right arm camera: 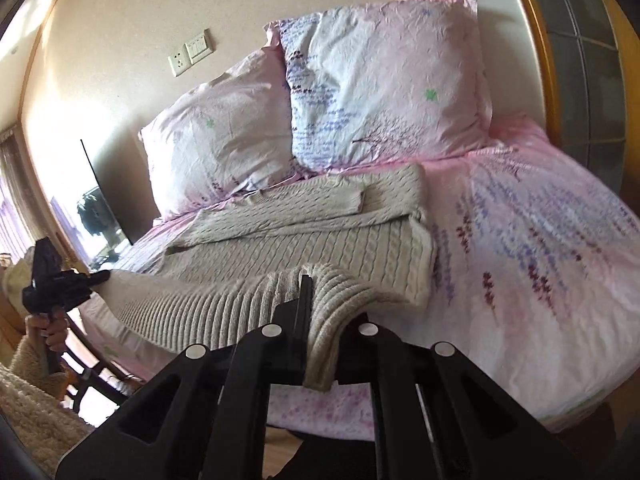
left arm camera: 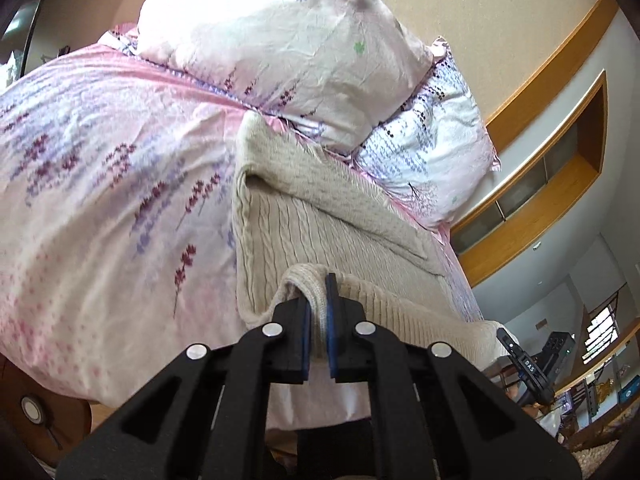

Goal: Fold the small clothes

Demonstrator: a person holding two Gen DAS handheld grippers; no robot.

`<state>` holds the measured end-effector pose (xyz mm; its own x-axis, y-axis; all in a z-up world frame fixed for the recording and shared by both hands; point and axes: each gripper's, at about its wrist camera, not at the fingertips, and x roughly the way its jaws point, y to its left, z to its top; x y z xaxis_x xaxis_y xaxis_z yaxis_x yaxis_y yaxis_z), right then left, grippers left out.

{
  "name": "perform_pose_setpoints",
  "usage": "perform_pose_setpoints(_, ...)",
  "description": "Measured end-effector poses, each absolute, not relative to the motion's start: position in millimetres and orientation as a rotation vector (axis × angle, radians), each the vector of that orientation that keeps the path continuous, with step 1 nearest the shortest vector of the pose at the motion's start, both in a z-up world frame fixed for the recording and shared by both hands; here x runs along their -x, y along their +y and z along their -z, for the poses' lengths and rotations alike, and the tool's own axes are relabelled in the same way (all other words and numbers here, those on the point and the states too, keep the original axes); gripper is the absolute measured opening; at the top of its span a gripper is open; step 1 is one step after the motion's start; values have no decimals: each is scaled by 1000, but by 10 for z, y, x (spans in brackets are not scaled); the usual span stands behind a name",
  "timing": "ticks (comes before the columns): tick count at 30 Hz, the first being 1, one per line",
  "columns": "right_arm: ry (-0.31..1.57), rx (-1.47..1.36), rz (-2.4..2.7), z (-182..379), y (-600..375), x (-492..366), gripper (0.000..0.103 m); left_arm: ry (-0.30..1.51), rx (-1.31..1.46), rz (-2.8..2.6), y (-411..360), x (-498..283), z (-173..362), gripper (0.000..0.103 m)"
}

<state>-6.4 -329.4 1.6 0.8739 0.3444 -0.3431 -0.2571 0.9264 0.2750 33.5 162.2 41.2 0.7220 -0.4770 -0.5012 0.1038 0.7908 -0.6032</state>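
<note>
A beige cable-knit sweater (left arm camera: 320,224) lies on the pink floral bed, its sleeves folded across the body (right arm camera: 304,208). My left gripper (left arm camera: 319,304) is shut on the ribbed hem at one bottom corner, lifted a little off the bed. My right gripper (right arm camera: 320,300) is shut on the other hem corner; the knit drapes over its right finger and hides it. The hem stretches between the two grippers. The left gripper also shows at the left edge of the right wrist view (right arm camera: 60,280), held by a hand.
Two floral pillows (right arm camera: 380,88) (right arm camera: 224,148) lean on the wall at the bed's head. A wooden headboard frame (left arm camera: 552,184) runs beside the bed. A dark screen (right arm camera: 104,196) stands left of the bed. Pink bedspread (right arm camera: 540,240) extends right of the sweater.
</note>
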Motion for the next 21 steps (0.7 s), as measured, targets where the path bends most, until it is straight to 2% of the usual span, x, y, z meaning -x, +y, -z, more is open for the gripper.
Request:
perform_pose_setpoints(11, 285, -19, -57, -231, -3011, -518, 7, 541, 257, 216, 1229, -955, -928, 6)
perform_pose_setpoints(21, 305, 58, 27, -350, -2884, -1131, 7, 548, 197, 139, 1123, -1652, -922, 6)
